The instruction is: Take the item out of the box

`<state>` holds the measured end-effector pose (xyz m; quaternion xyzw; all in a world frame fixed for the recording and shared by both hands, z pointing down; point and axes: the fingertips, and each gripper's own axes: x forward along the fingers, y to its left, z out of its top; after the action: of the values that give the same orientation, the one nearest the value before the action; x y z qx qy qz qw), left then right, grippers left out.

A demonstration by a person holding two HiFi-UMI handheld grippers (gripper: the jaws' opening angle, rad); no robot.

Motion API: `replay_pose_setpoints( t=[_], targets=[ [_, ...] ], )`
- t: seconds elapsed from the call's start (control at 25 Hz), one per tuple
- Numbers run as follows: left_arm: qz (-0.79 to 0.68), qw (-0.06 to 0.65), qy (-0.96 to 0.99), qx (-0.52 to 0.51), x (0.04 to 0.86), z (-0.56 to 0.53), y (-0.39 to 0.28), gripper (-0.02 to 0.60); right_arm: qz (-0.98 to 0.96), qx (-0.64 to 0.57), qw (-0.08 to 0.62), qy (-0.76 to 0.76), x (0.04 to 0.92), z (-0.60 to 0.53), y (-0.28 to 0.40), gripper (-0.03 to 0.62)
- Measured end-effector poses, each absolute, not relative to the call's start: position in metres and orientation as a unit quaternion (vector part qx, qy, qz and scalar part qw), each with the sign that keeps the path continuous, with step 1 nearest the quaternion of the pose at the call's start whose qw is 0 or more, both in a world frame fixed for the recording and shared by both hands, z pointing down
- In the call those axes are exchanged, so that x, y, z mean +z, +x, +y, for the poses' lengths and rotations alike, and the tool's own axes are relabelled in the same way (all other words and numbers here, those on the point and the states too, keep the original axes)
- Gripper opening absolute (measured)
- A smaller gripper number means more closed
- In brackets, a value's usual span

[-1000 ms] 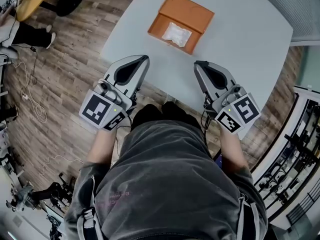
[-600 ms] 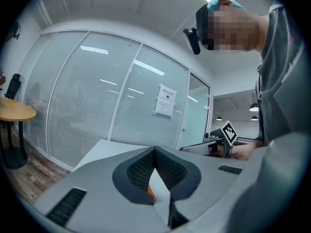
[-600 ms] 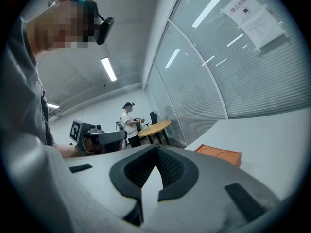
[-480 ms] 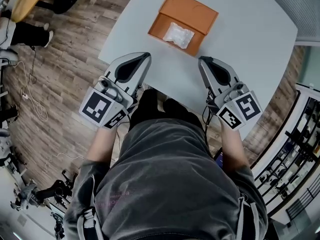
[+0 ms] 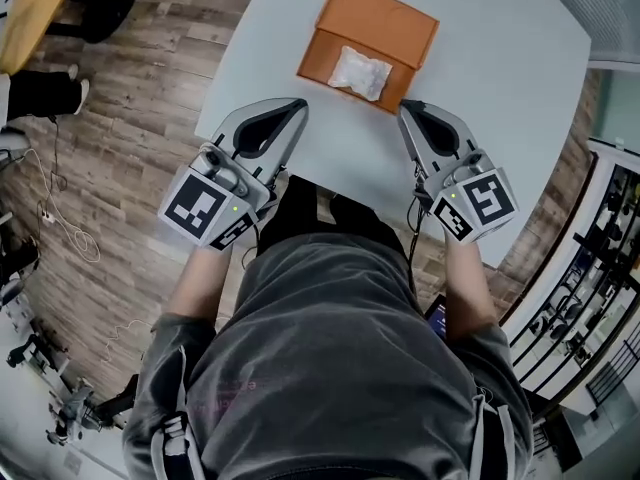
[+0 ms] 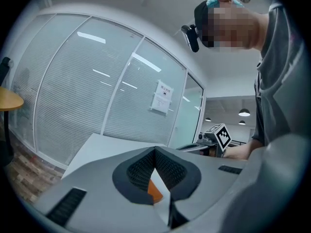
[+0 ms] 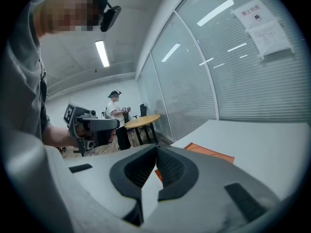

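Left tongs [image 5: 297,108] [image 6: 155,149]: closed, tips pressed together with nothing between them. You hold them over the near edge of the bench [image 5: 500,88], pointing toward the orange box [image 5: 382,20] and apart from it.
Right tongs [image 5: 405,108] [image 7: 156,147]: closed and empty too. Their tips sit just beside the box's near right corner; whether they touch it cannot be told.
Orange box: cardboard, open, with its lid flap laid back on the far side. It rests on the bench ahead of you, between the lines of your two tongs. A sliver of it [image 6: 154,191] shows through the gap below the left pads, and its edge [image 7: 209,153] shows past the right ones.
Plastic bag [image 5: 359,71]: clear, with white contents, lying inside the box's open tray, untouched by either tongs.
Bench: pale, carrying only the box.
Floor [image 5: 120,118]: wood planks to your left.
Round table [image 7: 141,122]: yellow-topped, well behind the left tongs, with a person [image 7: 116,111] standing beside it.
Glass wall [image 6: 97,91]: blinds behind it, a paper notice [image 6: 162,95] stuck on.
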<state>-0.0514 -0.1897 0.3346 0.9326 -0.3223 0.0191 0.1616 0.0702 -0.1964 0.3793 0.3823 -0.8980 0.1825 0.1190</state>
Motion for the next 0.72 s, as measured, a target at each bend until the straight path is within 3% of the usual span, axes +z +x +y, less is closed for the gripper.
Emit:
replay_pose_setpoints(
  t=[0.72],
  targets=[
    [-0.265, 0.183, 0.945, 0.048, 0.389, -0.242, -0.054, 0.005, -0.871, 0.205, 0.225, 0.385, 0.458, -0.256, 0.049, 0.028]
  ],
)
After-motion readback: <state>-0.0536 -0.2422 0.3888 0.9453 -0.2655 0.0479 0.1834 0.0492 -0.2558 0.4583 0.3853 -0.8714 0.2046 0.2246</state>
